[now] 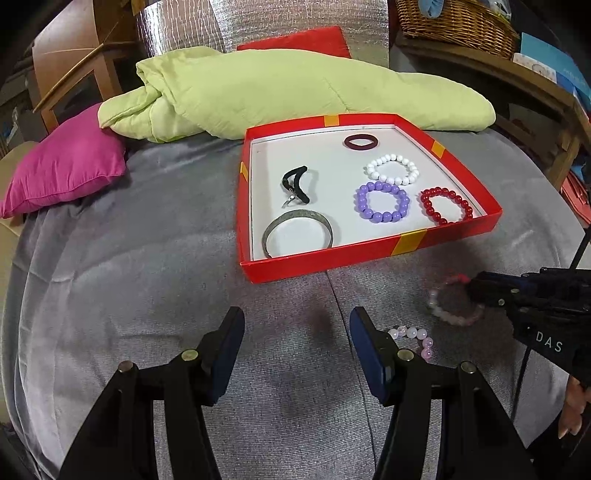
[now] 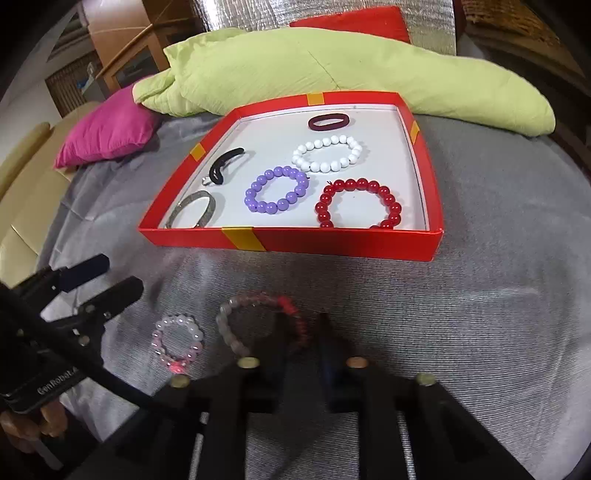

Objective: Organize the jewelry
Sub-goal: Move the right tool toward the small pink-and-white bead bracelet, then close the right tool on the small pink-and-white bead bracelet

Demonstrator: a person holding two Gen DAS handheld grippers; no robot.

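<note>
A red box lid (image 1: 332, 260) (image 2: 332, 245) on the grey bed holds white (image 1: 392, 169), purple (image 1: 382, 201) and red (image 1: 446, 205) bead bracelets, a dark red ring (image 1: 360, 142), a black hair tie (image 1: 295, 183) and a metal bangle (image 1: 297, 234). Two bracelets lie on the cover in front of the lid: a pale pink one (image 2: 178, 341) (image 1: 413, 338) and a grey-and-red one (image 2: 258, 325) (image 1: 452, 304). My left gripper (image 1: 297, 345) is open and empty, left of the pale pink one. My right gripper (image 2: 303, 332) (image 1: 476, 291) has its jaws around the red side of the grey-and-red bracelet; the view is blurred.
A green quilt (image 1: 295, 92) lies behind the lid, with a magenta pillow (image 1: 70, 162) to its left and a red cushion (image 1: 303, 40) behind. A wicker basket (image 1: 461, 18) and a wooden shelf stand at the back right. A wooden chair stands at the back left.
</note>
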